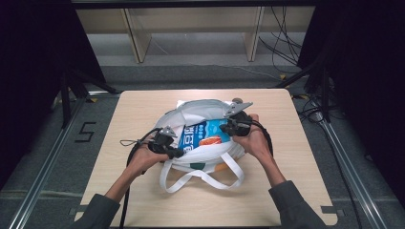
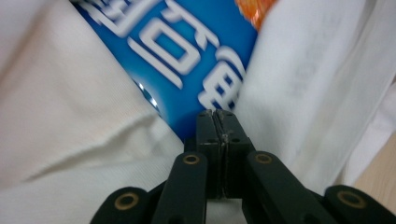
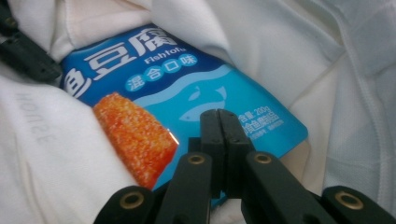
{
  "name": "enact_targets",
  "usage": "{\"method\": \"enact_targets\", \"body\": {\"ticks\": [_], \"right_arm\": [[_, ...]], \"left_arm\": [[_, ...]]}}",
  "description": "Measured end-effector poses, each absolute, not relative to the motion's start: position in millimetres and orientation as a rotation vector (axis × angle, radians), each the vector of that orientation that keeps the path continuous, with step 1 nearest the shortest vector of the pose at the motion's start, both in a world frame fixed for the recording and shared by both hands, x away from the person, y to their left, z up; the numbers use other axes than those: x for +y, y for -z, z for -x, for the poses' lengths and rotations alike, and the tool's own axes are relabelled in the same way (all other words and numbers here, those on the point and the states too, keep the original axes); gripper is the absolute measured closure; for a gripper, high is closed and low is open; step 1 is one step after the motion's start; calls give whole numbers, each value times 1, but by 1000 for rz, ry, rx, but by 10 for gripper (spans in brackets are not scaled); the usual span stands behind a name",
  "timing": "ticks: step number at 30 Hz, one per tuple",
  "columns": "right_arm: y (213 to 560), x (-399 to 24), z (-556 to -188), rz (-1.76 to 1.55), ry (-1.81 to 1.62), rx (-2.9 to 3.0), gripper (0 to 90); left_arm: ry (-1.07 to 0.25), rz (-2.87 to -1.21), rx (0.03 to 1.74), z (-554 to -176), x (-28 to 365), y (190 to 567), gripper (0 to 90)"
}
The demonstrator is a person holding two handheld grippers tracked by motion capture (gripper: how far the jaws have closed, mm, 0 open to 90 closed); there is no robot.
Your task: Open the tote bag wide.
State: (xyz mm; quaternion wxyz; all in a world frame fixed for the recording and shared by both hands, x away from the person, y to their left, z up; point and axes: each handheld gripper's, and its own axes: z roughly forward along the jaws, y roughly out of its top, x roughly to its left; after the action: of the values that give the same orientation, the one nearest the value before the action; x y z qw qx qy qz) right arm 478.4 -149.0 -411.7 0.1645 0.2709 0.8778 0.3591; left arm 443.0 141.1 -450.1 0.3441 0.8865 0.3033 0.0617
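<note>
The left gripper point(image 2: 216, 114) has its jaws pressed together, tips against the near-left end of a blue plastic fish-tofu snack packet point(image 3: 187, 93). The right gripper point(image 3: 219, 114), jaws likewise closed with nothing between, rests on the packet's far-right end. The packet lies inside a white fabric tote bag point(image 1: 191, 112) at the middle of the light wooden table point(image 1: 286, 191).

A light wooden table point(image 1: 143, 191) with a pale plain top carries a white cloth bag point(image 1: 200, 112) lying at its centre, the bag's looped handles point(image 1: 200, 177) trailing toward six o'clock.
</note>
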Motion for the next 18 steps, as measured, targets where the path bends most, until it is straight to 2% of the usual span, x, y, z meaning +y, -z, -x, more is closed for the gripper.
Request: {"method": "enact_targets", "body": {"ticks": [5, 8, 10, 11, 12, 14, 18], "right_arm": [[405, -154, -464, -804, -1071, 2472, 900], [407, -164, -462, -818, -1023, 2458, 900], [413, -172, -463, -854, -1027, 2436, 900], [416, -174, -463, -882, -1022, 2433, 900], [416, -174, -463, -882, -1022, 2433, 900], [425, -185, -466, -893, -914, 2456, 900], [429, -190, -467, -941, -962, 2434, 900]], "left_arm": [[-271, -2161, 873, -467, 149, 426, 854], [-296, -2163, 916, -478, 150, 426, 848], [-394, -2296, 956, -491, 154, 436, 854], [-481, -2300, 1003, -496, 157, 446, 868], [-481, -2300, 1003, -496, 157, 446, 891], [-350, -2189, 1072, -501, 168, 448, 892], [-390, -2214, 1032, -495, 159, 444, 849]]}}
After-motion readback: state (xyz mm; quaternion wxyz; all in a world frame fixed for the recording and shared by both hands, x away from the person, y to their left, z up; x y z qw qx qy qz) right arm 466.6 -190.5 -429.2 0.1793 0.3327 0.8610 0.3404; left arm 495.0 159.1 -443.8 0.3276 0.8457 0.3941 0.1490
